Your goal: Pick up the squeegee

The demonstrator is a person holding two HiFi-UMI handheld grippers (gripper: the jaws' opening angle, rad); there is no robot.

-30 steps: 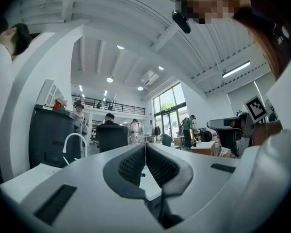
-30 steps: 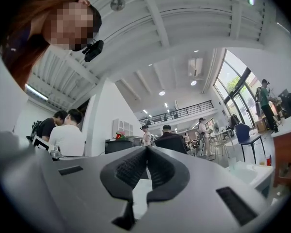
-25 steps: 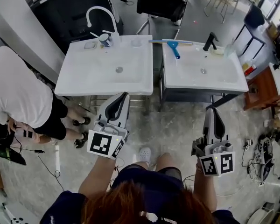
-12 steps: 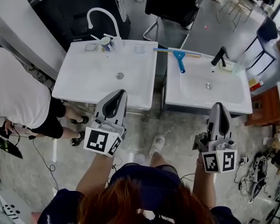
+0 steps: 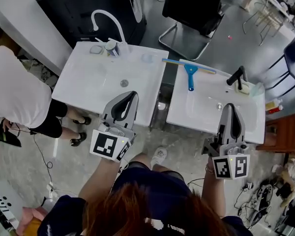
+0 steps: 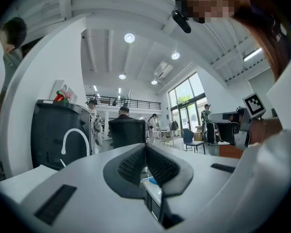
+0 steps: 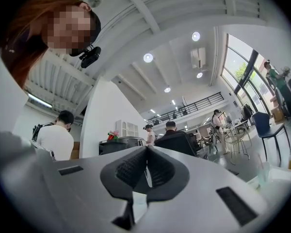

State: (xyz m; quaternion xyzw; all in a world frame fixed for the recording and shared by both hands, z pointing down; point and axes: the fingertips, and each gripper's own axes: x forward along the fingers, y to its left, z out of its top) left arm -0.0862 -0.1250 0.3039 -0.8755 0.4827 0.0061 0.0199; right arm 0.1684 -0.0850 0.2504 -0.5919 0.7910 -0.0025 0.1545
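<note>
The squeegee (image 5: 190, 73) has a blue handle and a long pale blade. It lies across the back of the right white sink (image 5: 246, 127), its blade reaching over the gap to the left sink (image 5: 83, 95). My left gripper (image 5: 132, 94) hovers over the left sink's front right corner, jaws shut with nothing between them. My right gripper (image 5: 230, 107) hangs over the right sink's front edge, also shut and empty. A sliver of the squeegee's blue (image 6: 151, 180) shows below the left gripper (image 6: 145, 147) in the left gripper view. The right gripper view shows the right gripper (image 7: 146, 149) pointing up at the room.
A white curved tap (image 5: 107, 19) and a small cup (image 5: 110, 45) stand at the left sink's back. A black tap (image 5: 236, 76) sits on the right sink. A person in a white shirt (image 5: 12, 97) bends at the far left. A black chair (image 5: 191, 4) stands behind the sinks.
Both grippers have come forward toward the sinks, from over the floor to over the sinks' front edges. The jaws stayed shut throughout.
</note>
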